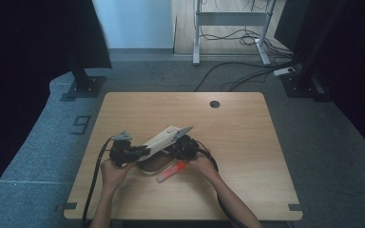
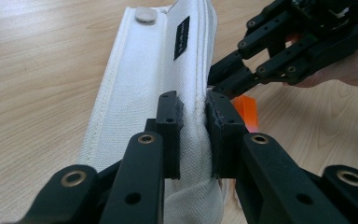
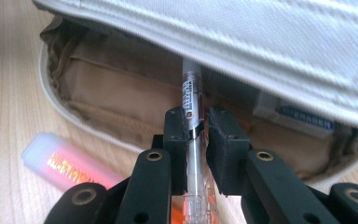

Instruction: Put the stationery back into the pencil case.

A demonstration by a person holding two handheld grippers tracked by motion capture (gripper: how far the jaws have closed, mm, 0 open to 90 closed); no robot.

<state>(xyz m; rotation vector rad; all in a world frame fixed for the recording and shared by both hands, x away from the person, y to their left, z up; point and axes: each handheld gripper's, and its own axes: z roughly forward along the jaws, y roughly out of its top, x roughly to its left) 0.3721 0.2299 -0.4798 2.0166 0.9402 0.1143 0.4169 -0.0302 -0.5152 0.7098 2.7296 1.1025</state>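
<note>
Here the left gripper pinches the case flap up, while the right gripper grips a pen at its mouth. Next, likely slide the pen inside and release.

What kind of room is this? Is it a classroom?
More likely a lab or workshop for recording. A small wooden table stands on grey carpet, black curtains hang at the sides, and loose cables trail under a desk frame behind.

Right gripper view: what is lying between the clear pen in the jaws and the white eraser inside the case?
Nothing: in the right gripper view, bare tan lining of the pencil case separates the pen from the eraser.
</note>
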